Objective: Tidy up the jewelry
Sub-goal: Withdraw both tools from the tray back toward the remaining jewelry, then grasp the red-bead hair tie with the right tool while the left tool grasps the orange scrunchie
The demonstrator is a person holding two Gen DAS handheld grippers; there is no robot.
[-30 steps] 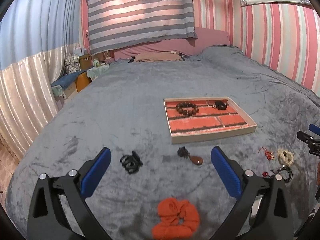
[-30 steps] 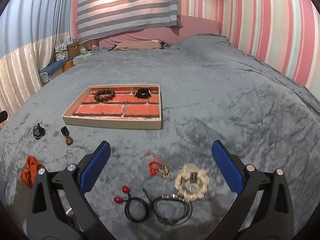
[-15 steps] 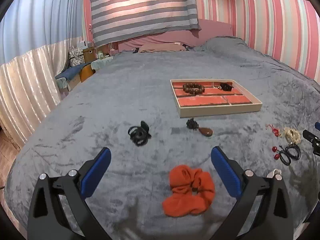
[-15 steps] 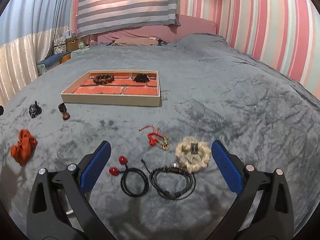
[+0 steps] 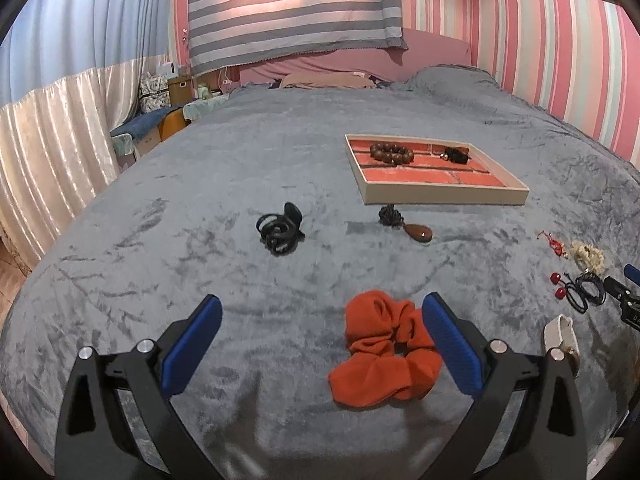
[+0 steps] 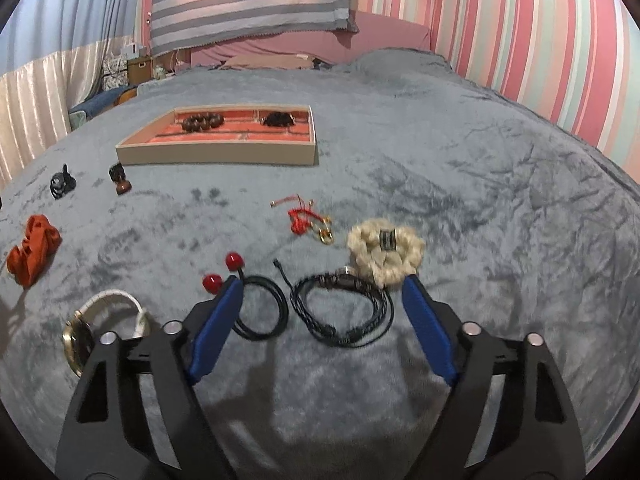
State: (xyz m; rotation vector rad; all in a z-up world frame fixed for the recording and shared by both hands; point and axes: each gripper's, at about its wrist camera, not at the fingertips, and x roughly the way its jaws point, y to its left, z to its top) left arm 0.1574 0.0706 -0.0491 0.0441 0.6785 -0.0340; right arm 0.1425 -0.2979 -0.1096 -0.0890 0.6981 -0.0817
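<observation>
A tray [image 5: 440, 199] [image 6: 216, 153] with a brick-patterned floor lies on the grey bedspread, with a brown bead bracelet [image 5: 391, 153] and a small black piece [image 5: 454, 155] in it. My left gripper [image 5: 320, 312] is open low over the bed, an orange scrunchie [image 5: 380, 352] lying beside its right finger. My right gripper [image 6: 320, 292] has its jaws closing around a black cord bracelet [image 6: 344, 308], its pads clear of it. A black hair tie with red beads [image 6: 256, 300] lies by its left finger, a cream scrunchie [image 6: 384, 252] by the right one.
On the bedspread lie a black claw clip [image 5: 280, 230], a brown pendant [image 5: 418, 233], a red knotted charm [image 6: 308, 220] and a white-strapped watch [image 6: 100, 328]. Pink pillows and a striped cloth stand at the bed's head; a curtain hangs at the left.
Both grippers have come down closer to the bedspread. The right jaws have narrowed around the black cord bracelet. The orange scrunchie now lies by the left gripper's right finger.
</observation>
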